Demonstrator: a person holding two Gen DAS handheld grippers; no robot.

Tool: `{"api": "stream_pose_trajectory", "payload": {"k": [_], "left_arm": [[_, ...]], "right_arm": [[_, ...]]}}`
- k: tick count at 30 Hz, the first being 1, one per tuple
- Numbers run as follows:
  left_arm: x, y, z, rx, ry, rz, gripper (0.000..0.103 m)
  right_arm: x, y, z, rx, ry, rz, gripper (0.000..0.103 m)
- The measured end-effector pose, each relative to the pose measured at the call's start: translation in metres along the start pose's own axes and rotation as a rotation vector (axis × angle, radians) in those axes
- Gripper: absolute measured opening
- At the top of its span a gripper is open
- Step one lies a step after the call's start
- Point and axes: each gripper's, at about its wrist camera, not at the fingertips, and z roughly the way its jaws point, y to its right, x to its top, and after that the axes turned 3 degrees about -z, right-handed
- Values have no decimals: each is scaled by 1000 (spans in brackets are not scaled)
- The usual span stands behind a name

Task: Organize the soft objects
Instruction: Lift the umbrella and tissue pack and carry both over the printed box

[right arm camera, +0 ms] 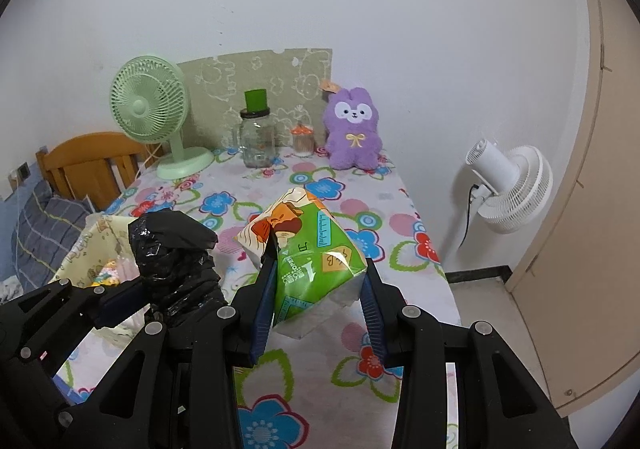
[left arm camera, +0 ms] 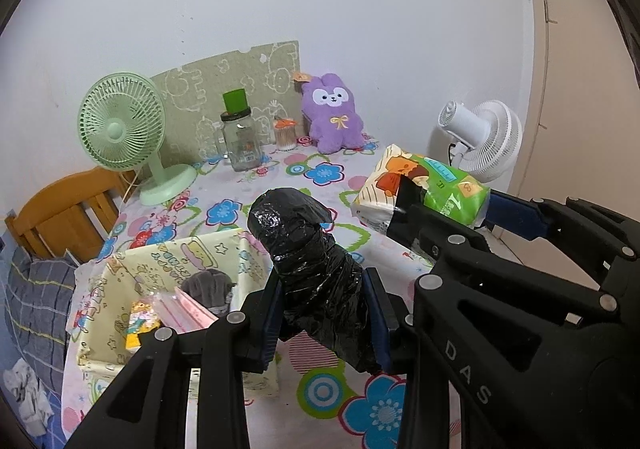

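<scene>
My left gripper (left arm camera: 324, 313) is shut on a black plastic-wrapped bundle (left arm camera: 308, 261) and holds it above the table, beside a pale yellow fabric bin (left arm camera: 168, 253). The bin holds a grey soft item (left arm camera: 210, 287), a pink pack (left arm camera: 192, 315) and a small yellow packet (left arm camera: 140, 323). My right gripper (right arm camera: 320, 297) is shut on a green and white tissue pack (right arm camera: 308, 253), held tilted above the table. The pack (left arm camera: 420, 189) also shows in the left wrist view, the bundle (right arm camera: 176, 265) and bin (right arm camera: 96, 249) in the right wrist view. A purple plush bunny (left arm camera: 334, 113) sits at the table's far edge.
The floral tablecloth (left arm camera: 280, 177) covers the table. At the back stand a green fan (left arm camera: 124, 133), a glass jar with a green cup on top (left arm camera: 240, 137), a small cotton-swab jar (left arm camera: 285, 135) and a patterned board (left arm camera: 232, 89). A white fan (right arm camera: 508, 189) stands right, a wooden chair (left arm camera: 68, 213) left.
</scene>
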Motion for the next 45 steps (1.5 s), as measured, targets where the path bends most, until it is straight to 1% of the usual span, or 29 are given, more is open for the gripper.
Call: {"api": "stream_pose_trajectory", "payload": {"k": [13,24,32,45], "left_arm": [[-1,-33,-5,17,29,3,38],[-3,-69,3,41,28,-23,38],[-8,-95,14,70,9,-58,38],[-21,-131,34,111,-47,-108,38]], "right_arm": [[11,-35,1,35,13,-35,43],[19,-71,17,73,8,-76,43],[24,-97,33,97,-5,-116,43],[23,-129,60,193,-54,-124,43]]}}
